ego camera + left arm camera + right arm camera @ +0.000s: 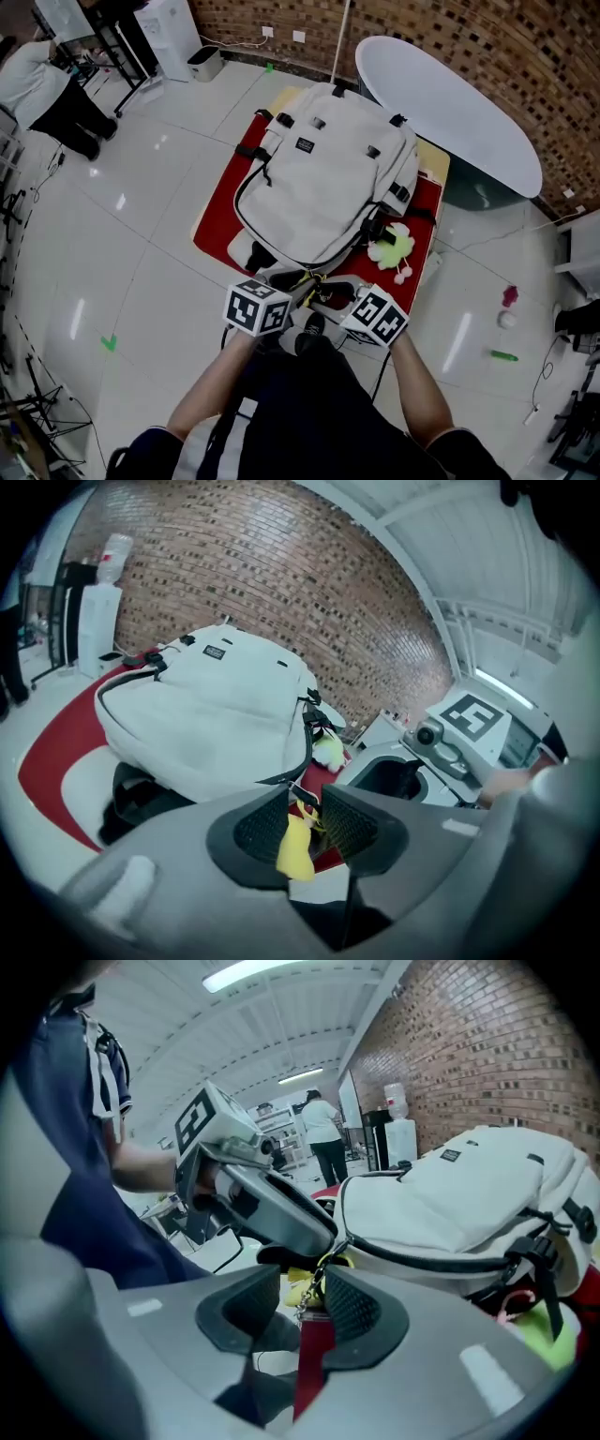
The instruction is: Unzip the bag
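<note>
While both forearms (214, 392) reach forward together, left claw (305, 810) and right claw (302, 1290) gape, pinching nothing, beside the backpack (323, 183).

My left gripper (305, 819) and my right gripper (302, 1302) sit close side by side. Their tips are turned in toward each other and nearly meet, and each one's marker cube (255, 307) rides just behind its jaws. Both pairs of jaws stand apart, with a clear gap between the ribbed pads (253, 829) on each. Behind the tongs, my bare left forearm (211, 389) and right forearm (417, 389) reach forward and down, converging toward them.
</note>
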A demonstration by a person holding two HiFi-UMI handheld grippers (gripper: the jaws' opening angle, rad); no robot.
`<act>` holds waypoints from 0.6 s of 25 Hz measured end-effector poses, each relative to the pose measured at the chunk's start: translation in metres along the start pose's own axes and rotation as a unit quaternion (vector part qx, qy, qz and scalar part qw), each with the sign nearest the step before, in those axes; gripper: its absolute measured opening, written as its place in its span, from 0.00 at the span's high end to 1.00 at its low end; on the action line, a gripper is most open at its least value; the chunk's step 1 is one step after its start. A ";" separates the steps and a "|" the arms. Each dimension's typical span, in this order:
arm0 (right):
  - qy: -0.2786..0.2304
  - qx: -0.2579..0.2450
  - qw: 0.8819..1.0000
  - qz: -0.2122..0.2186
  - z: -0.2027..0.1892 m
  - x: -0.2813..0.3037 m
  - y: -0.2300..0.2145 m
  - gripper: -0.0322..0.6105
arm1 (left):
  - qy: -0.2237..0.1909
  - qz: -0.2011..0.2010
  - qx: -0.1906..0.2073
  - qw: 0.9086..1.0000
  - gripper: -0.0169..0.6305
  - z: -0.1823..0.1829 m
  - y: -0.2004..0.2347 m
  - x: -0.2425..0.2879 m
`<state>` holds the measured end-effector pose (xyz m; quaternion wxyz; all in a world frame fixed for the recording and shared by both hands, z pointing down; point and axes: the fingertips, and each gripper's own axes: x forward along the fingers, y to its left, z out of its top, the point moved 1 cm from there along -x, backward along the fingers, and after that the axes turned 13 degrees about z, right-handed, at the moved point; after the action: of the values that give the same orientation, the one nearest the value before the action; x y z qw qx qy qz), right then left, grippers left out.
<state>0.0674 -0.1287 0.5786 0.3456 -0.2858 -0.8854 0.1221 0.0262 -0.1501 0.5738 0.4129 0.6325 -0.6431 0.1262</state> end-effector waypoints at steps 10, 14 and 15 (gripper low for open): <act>0.026 -0.064 0.997 0.035 -0.003 0.002 0.011 0.75 | 0.007 0.033 -0.117 0.993 0.76 -0.004 0.008 0.012; 0.038 -0.088 0.995 0.037 -0.009 0.003 0.015 0.75 | 0.024 0.023 -0.145 0.989 0.78 -0.016 0.005 0.018; 0.039 -0.091 0.994 0.036 -0.010 0.002 0.015 0.76 | 0.027 0.017 -0.153 0.988 0.79 -0.018 0.004 0.020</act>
<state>0.0787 -0.1152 0.5808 0.3478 -0.3527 -0.8677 0.0419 0.0319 -0.1512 0.6004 0.5203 0.5472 -0.6537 0.0503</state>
